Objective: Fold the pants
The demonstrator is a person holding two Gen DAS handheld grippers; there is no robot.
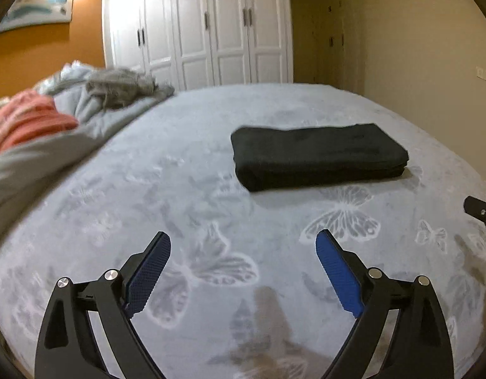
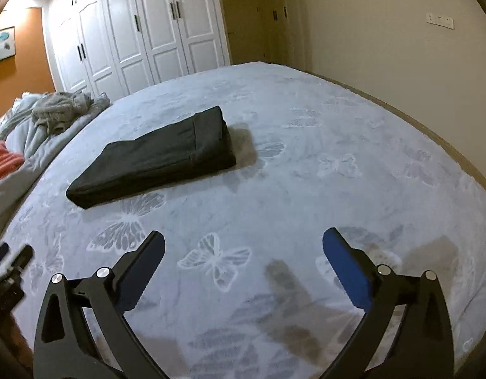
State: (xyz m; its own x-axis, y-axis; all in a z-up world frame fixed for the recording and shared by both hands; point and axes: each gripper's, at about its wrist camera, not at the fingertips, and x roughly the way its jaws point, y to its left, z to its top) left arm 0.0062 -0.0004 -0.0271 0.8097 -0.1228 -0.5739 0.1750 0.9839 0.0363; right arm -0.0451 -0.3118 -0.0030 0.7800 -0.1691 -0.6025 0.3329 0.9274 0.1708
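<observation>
The dark pants (image 1: 318,154) lie folded into a thick flat rectangle on the pale butterfly-print bedspread (image 1: 186,164). In the right wrist view the same folded pants (image 2: 157,158) lie ahead and to the left. My left gripper (image 1: 243,246) hovers above the bedspread, well short of the pants, its blue pads (image 1: 148,274) wide apart with nothing between them. My right gripper (image 2: 243,246) is likewise open and empty over the bedspread (image 2: 337,145). Part of the left gripper (image 2: 12,265) shows at the left edge of the right wrist view, and the right gripper's tip (image 1: 480,211) at the right edge of the left wrist view.
A rumpled grey duvet with a grey garment (image 1: 119,88) and an orange-striped cloth (image 1: 25,117) is piled at the left of the bed. White wardrobe doors (image 1: 205,28) stand behind the bed. A cream wall (image 2: 385,47) runs along the bed's right side.
</observation>
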